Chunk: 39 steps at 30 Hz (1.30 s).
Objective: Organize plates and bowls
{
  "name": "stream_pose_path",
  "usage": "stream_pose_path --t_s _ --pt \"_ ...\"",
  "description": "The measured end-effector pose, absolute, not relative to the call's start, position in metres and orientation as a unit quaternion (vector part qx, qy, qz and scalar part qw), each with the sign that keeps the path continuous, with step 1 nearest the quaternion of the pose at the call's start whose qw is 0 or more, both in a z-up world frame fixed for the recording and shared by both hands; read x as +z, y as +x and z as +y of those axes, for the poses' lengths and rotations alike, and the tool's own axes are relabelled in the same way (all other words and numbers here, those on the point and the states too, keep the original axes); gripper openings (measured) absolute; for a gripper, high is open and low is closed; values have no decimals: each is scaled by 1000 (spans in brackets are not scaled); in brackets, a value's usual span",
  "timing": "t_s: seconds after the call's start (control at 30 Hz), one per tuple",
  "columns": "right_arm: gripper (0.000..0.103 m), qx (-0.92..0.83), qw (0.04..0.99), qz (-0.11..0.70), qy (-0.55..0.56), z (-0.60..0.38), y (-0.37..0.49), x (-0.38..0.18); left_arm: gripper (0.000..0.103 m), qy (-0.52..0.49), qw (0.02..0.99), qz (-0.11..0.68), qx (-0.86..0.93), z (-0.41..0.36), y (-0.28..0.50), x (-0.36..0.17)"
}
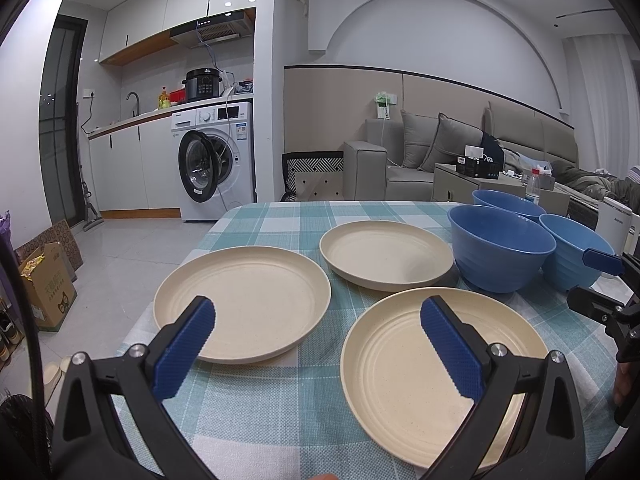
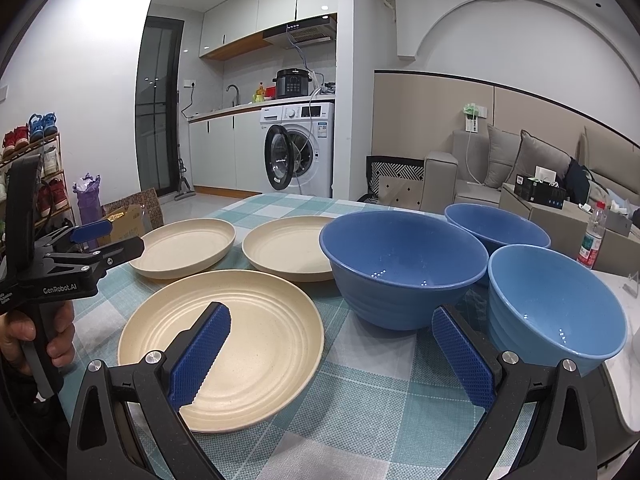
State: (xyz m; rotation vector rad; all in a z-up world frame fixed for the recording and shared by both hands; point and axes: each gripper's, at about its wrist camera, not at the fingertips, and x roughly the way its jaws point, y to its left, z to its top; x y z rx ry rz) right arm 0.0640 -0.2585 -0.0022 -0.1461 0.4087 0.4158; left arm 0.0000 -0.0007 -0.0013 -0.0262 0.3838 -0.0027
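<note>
Three cream plates lie on the teal checked tablecloth: one left, one far, one near. To their right stand three blue bowls: a dark one, another behind it, and a lighter one. My left gripper hovers open over the gap between the left and near plates, holding nothing. Over the cloth between the near plate and the bowls, my right gripper is open and empty. The left gripper shows at the left edge, held by a hand.
The table's left edge drops to the tiled floor, where a cardboard box stands. A white marble surface adjoins the cloth on the right. Behind are a water bottle, a sofa and a washing machine.
</note>
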Motion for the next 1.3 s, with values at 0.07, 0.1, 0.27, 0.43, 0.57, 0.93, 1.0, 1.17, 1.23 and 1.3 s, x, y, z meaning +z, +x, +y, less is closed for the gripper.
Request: stream_pose_path --t_s 0.07,0.1,0.27,0.43,0.57,0.93,1.0,1.17,1.23,1.3 --pt "103 206 955 201 -71 -256 64 -3 103 -12 982 191 -1 -1 0 -1" --pt "103 206 955 200 -71 -256 65 -3 103 -13 982 191 -2 -1 0 -1" --pt "103 205 956 200 -71 -258 64 -2 103 -13 982 191 -1 3 2 0" --pt "103 205 955 200 -72 -260 64 -1 103 -13 982 190 -1 5 2 0" --pt "103 205 955 200 -71 -260 64 -1 103 -12 982 190 -1 4 2 0" --pt "103 205 955 200 -73 -257 63 0 103 -11 982 186 1 4 -1 0" --pt "103 205 955 200 -72 -257 63 0 103 -10 983 186 1 4 -1 0" --pt "103 205 955 200 -71 -257 63 0 103 -11 983 186 1 4 -1 0" --pt "103 205 955 200 -72 -257 63 0 103 -11 983 186 1 4 -1 0" --pt "103 205 955 200 -72 -257 63 0 103 -10 983 186 1 5 -1 0"
